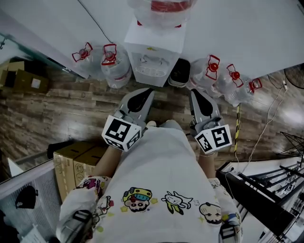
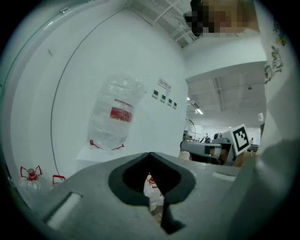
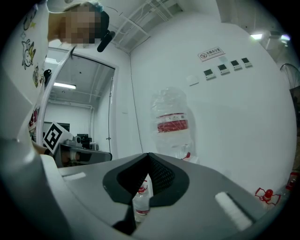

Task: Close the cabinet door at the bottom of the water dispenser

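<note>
**Station status: both tongs shut, facing the dispenser**

**Head view.**
- One dispenser stands against the white wall, carrying one top bottle.
- Five floor bottles with red caps flank it: two on its left and three on its right.
- One black bin sits just beside the dispenser's right side.
- The left tongs and right tongs point at the dispenser's base, well apart from each other and short of it. Each pair is pressed together.
- Each carries one marker cube, two in all.
- The cabinet door on the dispenser's lower front cannot be made out from this steep angle.
- Two boxes stand on the wooden floor at the person's left.

**Left gripper view.**
- The left tongs are pressed together at the tips and pinch nothing.
- One floor bottle shows through the opening behind the tips, lying beyond them.
- The top bottle rises above the tongs.
- Two red caps show low at the left.
- The right tongs' marker cube shows at the right.

**Right gripper view.**
- The right tongs are likewise pressed together, with no grip on anything.
- One floor bottle shows through the opening, beyond the tips.
- The top bottle stands ahead.
- One red cap shows low at the right.
- The left tongs' marker cube shows at the left.
</note>
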The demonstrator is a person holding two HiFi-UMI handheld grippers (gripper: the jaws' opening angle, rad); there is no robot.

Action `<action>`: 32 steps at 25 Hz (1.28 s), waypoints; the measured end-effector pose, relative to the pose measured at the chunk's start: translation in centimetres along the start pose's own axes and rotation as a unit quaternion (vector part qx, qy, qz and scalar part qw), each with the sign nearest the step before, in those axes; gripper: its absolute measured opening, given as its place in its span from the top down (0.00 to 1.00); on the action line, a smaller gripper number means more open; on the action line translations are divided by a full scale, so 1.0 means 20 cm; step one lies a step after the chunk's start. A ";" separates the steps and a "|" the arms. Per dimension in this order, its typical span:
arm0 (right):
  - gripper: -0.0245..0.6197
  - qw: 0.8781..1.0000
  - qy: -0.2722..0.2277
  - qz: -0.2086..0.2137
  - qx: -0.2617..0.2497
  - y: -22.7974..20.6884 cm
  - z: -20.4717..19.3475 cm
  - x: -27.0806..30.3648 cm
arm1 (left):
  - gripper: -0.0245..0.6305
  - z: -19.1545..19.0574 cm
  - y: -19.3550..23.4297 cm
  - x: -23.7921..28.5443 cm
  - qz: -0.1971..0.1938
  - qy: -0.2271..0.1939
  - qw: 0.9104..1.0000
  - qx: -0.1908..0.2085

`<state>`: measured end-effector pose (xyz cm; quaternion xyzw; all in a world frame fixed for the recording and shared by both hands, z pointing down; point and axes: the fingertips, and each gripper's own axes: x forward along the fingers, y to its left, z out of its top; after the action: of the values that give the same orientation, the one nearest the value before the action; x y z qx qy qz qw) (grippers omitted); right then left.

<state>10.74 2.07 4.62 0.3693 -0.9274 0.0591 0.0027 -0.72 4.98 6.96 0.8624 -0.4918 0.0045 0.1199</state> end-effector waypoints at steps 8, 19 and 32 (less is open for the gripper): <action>0.95 0.999 0.023 -0.022 0.010 0.02 -0.11 -0.10 | 0.96 -0.08 0.02 -0.07 0.020 0.013 1.000 0.006; 0.95 0.999 0.028 -0.026 0.012 0.06 -0.12 -0.10 | 0.96 -0.09 0.06 -0.12 0.017 0.014 1.000 -0.001; 0.95 0.999 0.031 -0.036 0.013 0.07 -0.14 -0.11 | 0.96 -0.08 0.05 -0.13 -0.019 0.026 0.999 0.038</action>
<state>11.27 4.95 7.08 0.4001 -0.9123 0.0822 0.0294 -2.74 6.97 8.43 0.8750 -0.4718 0.0432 0.0994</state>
